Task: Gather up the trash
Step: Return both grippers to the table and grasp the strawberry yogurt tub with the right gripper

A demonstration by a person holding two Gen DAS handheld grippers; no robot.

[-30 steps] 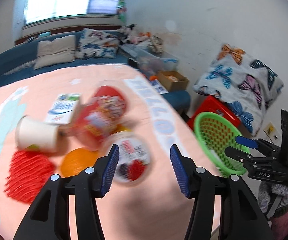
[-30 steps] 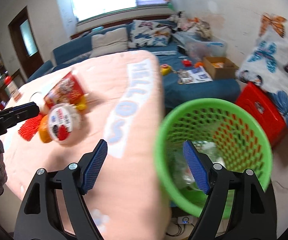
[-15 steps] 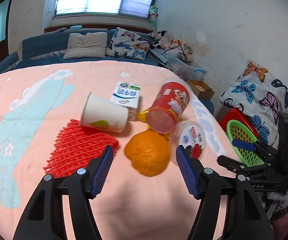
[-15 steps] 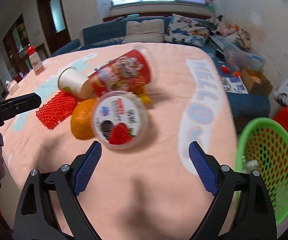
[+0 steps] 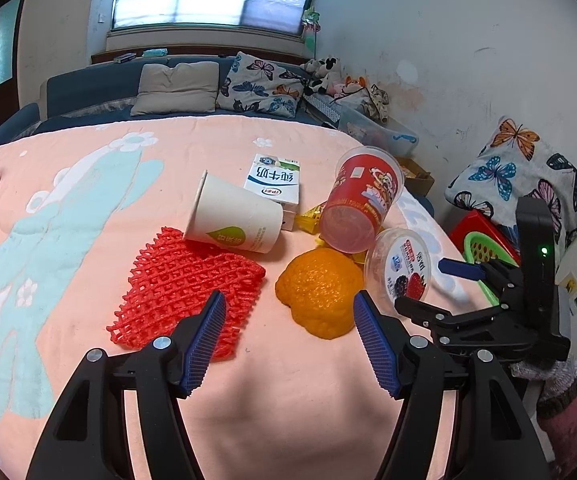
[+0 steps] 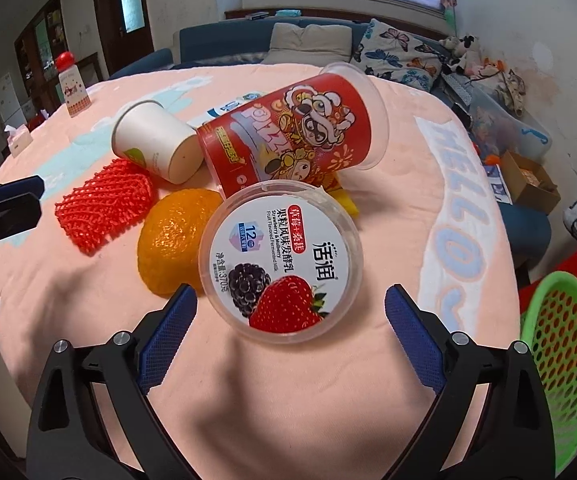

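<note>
Yogurt tub (image 6: 281, 263) lies lid-up just ahead of your right tongs (image 6: 290, 338), jaws opening and empty; left tongs (image 5: 290, 338) released, facing orange peel (image 5: 319, 292).

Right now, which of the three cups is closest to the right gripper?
The yogurt cup with the strawberry lid, just ahead of the right gripper; red pizza cup and white paper cup lie behind.
</note>
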